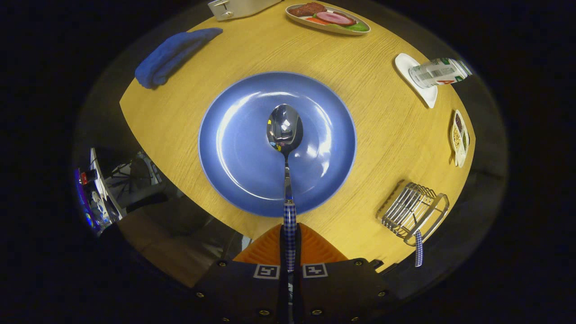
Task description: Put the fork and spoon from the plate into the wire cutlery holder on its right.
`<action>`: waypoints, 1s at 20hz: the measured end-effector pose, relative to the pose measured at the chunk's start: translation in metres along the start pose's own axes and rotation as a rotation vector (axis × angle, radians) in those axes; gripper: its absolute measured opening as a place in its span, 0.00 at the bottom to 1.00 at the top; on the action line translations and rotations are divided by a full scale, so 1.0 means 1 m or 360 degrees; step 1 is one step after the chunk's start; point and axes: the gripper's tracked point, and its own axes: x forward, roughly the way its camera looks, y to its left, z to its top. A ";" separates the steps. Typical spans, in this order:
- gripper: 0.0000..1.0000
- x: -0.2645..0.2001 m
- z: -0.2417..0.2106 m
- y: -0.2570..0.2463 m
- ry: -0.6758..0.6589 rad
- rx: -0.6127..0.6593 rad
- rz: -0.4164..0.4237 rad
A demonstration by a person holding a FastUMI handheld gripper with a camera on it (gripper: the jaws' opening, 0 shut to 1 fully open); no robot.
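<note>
My gripper [290,252] is shut on the checkered handle of the spoon [285,135]. The spoon points straight ahead of the fingers, its shiny bowl hovering over the middle of the blue plate [234,135]. The plate lies on the wooden table with nothing else on it. To the right of the plate stands the wire cutlery holder [411,209], close to the table's near edge. A checkered handle [419,248], like the spoon's, sticks out of the holder toward me; the rest of that piece is hidden among the wires.
A folded blue cloth [173,54] lies beyond the plate to the left. A platter of food [327,18] and a metal appliance [234,6] sit at the far edge. A carton on a white dish [434,74] and a small divided dish [459,137] stand at the right.
</note>
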 end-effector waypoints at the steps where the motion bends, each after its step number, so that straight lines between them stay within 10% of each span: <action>1: 0.04 -0.002 -0.007 -0.006 0.0026 -0.0005 -0.0011; 20: 0.04 -0.059 -0.111 -0.102 0.0318 0.0034 -0.0159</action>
